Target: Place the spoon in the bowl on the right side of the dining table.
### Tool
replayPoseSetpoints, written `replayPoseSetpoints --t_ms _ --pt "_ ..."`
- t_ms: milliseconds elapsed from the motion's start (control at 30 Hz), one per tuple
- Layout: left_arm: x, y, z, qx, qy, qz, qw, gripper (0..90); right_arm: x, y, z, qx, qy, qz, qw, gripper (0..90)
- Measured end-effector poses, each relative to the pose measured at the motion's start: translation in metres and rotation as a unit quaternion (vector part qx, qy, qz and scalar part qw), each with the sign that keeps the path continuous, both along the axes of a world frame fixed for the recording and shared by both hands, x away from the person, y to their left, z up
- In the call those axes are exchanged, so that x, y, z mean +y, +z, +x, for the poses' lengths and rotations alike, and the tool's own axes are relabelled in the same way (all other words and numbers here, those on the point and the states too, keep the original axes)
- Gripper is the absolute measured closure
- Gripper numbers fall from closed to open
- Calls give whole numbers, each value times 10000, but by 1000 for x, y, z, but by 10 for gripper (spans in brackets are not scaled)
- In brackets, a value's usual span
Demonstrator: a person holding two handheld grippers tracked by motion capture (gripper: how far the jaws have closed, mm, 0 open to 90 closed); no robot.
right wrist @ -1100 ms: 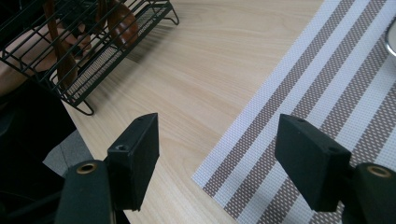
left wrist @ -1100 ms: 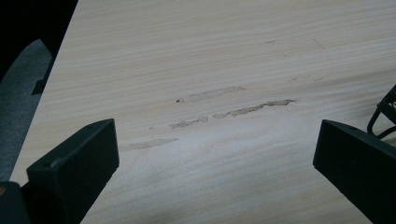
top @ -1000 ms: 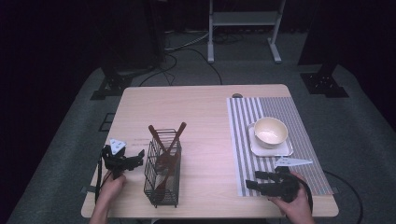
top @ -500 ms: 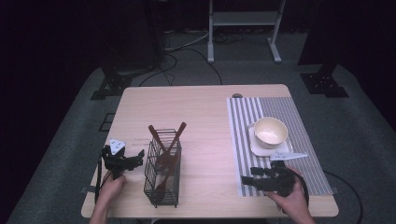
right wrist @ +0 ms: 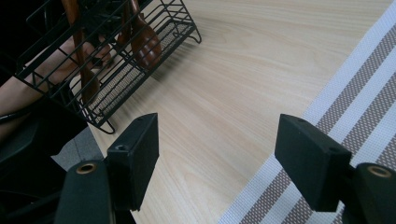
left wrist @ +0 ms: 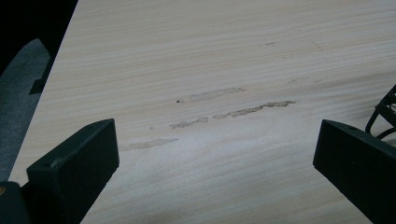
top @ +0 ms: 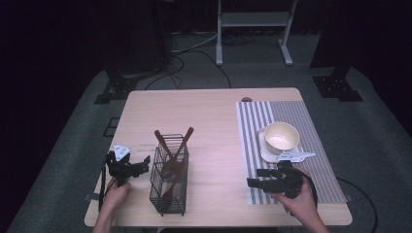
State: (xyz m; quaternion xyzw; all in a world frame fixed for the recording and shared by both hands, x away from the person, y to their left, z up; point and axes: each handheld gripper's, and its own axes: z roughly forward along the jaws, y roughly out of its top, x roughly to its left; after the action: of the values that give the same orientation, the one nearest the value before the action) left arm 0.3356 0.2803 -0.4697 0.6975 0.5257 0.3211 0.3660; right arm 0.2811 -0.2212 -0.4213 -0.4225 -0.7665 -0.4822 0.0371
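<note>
The right gripper had its fingers spread wide with nothing between them, held low over the left edge of the striped mat near the front of the table. It pointed left across the table, towards the wire basket. The left gripper also had its fingers wide apart and empty, just beside the basket's left side, pointing right and slightly away from the person.

The basket stood near the front left of the table, its long axis running from the person's side away across the table. Two wooden utensils stood in it, crossed, handles leaning up and away from the person, one to the upper right, the other to the upper left.

The right gripper view showed the basket from the side, with the rounded wooden ends resting on its mesh floor and the person's other hand behind the wires; the high view did not show this detail. The left gripper view showed bare wood with a few pale smears and a bit of basket wire at its right edge.

On the mat, a cream bowl sat on a white plate, just beyond the right gripper. Bare table lay between the right gripper and the basket.
</note>
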Motion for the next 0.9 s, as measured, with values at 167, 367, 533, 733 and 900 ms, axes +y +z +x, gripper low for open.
replayPoseSetpoints --t_ms 167,367,533,733,900 --pt "0 0 0 -1 -1 1 10000 0 8 5 5 -35 76 25 10000 294" --pt "0 0 0 -9 -6 6 10000 0 17 11 10 -62 165 -30 9998 293" --pt "-1 0 0 -4 -7 14 10000 0 21 16 15 -48 196 -37 9998 291" --pt "0 0 0 -1 -10 16 10000 0 24 20 20 -51 223 -24 9997 291" --pt "-1 0 0 -6 -14 21 10000 0 30 27 24 -77 283 -14 9996 291"
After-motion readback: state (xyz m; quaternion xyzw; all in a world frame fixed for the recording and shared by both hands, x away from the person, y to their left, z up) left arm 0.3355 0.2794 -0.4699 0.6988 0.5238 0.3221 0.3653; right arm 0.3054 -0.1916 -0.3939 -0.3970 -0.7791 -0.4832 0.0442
